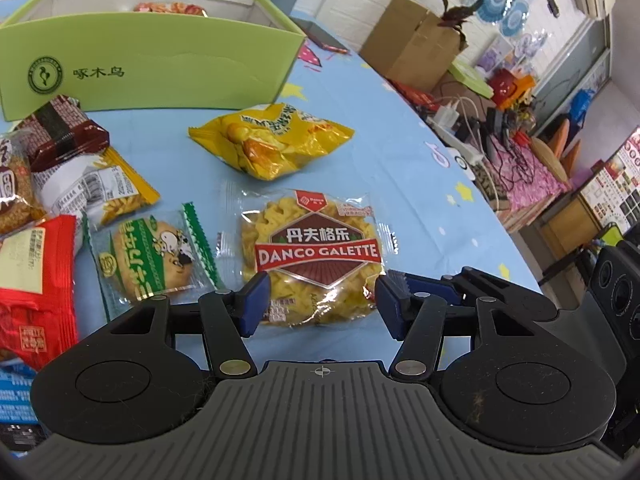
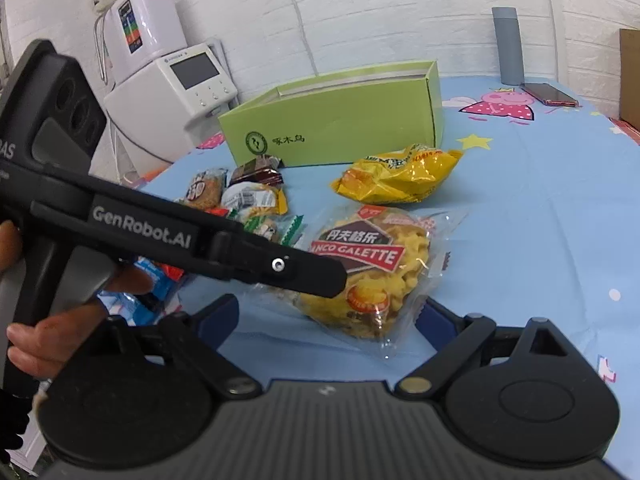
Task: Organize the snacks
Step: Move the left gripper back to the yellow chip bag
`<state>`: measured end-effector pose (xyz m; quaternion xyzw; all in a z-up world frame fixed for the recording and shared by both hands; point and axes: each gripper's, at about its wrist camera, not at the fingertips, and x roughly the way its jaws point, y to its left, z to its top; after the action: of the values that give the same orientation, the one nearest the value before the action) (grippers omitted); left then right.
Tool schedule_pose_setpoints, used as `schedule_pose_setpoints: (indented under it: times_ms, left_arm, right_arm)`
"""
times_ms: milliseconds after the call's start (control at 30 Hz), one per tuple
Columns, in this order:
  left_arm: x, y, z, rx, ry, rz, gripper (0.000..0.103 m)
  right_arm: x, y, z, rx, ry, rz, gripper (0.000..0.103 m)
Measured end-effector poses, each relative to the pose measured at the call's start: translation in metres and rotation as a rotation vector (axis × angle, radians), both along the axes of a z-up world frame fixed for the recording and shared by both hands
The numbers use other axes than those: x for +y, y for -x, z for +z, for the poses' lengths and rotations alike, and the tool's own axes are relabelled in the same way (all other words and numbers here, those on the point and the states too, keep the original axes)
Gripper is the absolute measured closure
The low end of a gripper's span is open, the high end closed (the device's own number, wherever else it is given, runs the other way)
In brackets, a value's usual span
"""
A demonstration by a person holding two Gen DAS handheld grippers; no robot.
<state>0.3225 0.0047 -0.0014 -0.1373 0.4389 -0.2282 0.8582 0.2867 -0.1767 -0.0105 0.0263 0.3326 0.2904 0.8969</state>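
Spread over the table, a blue cartoon cloth (image 1: 400, 152) is being used as the work surface. The galette packet (image 1: 316, 256) – clear wrap, yellow ridged biscuit, red and brown label – is lying flat between the spread blue pads (image 1: 256, 300) of the left gripper (image 1: 318, 300), which are flanking its near edge; whether they are touching it cannot be told. The right gripper (image 2: 326, 316) is being held wide apart, nothing pinched. A yellow bag (image 1: 272, 140) is lying just beyond, a green box (image 1: 152, 68) behind it, and more snacks (image 1: 52, 184) are crowding the left side.
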Motion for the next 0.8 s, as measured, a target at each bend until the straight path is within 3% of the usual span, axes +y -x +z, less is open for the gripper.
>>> schedule_pose_setpoints:
  times_ms: [133, 267, 500, 667, 800]
  left_arm:
    - [-0.003, 0.007, -0.001, 0.0, 0.001, -0.028, 0.059]
    - [0.004, 0.005, 0.005, 0.02, 0.041, -0.034, 0.059]
    - [0.032, -0.019, 0.03, -0.058, 0.077, 0.048, 0.053]
    - [0.034, -0.066, 0.029, -0.03, 0.093, 0.091, 0.046]
    - [0.03, -0.099, 0.019, 0.017, 0.075, 0.123, 0.044]
  right_arm:
    - [-0.005, 0.003, 0.001, 0.029, -0.042, 0.019, 0.009]
    - [-0.011, 0.004, 0.007, 0.018, -0.015, 0.005, 0.01]
    - [-0.032, 0.003, 0.028, -0.05, 0.0, -0.052, 0.01]
    - [-0.029, -0.034, 0.049, -0.144, -0.002, -0.069, 0.01]
    - [-0.017, -0.076, 0.048, -0.174, 0.047, -0.08, 0.01]
